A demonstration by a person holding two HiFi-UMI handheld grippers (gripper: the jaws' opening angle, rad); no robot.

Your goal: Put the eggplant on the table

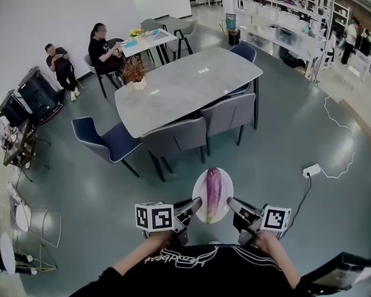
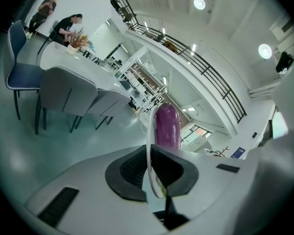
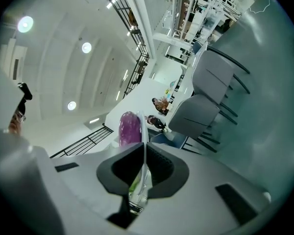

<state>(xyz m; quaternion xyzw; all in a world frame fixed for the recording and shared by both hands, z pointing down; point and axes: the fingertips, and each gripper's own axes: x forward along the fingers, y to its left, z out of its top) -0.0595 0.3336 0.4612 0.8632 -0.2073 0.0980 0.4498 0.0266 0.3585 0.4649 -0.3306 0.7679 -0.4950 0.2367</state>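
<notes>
Eggplant [image 1: 214,190] lies along the white plate [image 1: 196,195]; your left gripper [image 1: 196,204] and right gripper [image 1: 230,203] each pinch the plate's rim, one per side. Well beyond the plate stands the table [image 1: 185,85]. Tilt it walking, and the eggplant may roll off.

Black shirt [image 1: 201,276] printed with white script lettering.

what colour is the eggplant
The eggplant is purple with a paler pinkish patch, on a white plate. Clearest in the head view.
</notes>
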